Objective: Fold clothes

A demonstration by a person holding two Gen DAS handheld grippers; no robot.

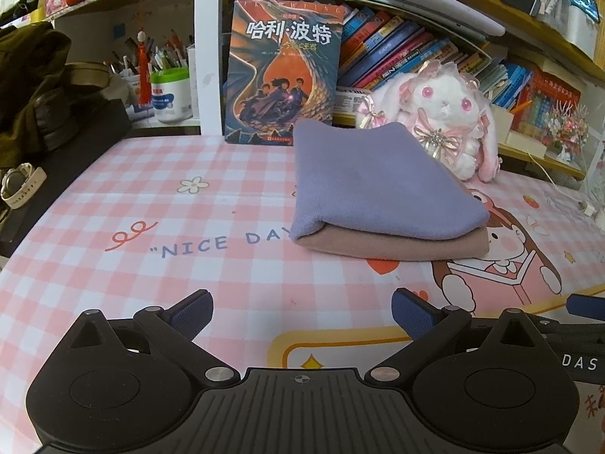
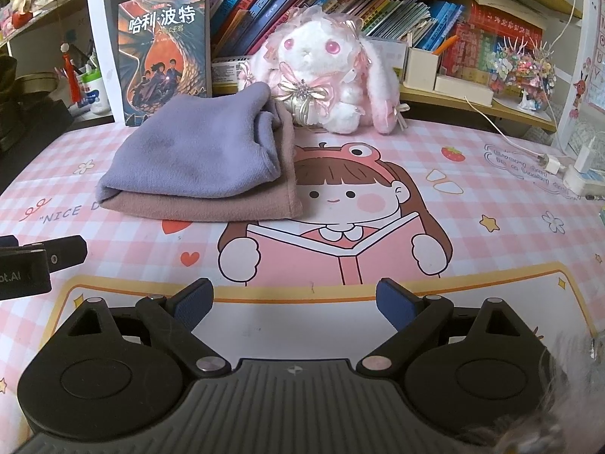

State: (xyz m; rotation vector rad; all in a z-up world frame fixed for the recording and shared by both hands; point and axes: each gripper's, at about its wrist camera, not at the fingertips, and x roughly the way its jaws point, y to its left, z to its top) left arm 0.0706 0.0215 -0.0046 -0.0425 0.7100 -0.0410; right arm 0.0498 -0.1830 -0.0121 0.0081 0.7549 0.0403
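Here the left tongs [image 1: 301, 313] and right tongs [image 2: 295, 302] are hovering wide open and empty above the tabletop [image 2: 491, 234], well short of the folded purple garment [image 2: 196, 151], which is sitting on a folded dusty-pink one [image 2: 211, 206] just in front of the plush rabbit [image 2: 325, 75]. Both are looking soft, light and floppy, so pinching a hemmed edge or corner is probably best. The mat is reading "NICE DAY" [image 1: 219, 244], and the upright book [image 1: 283, 72] is showing "哈利·波特".
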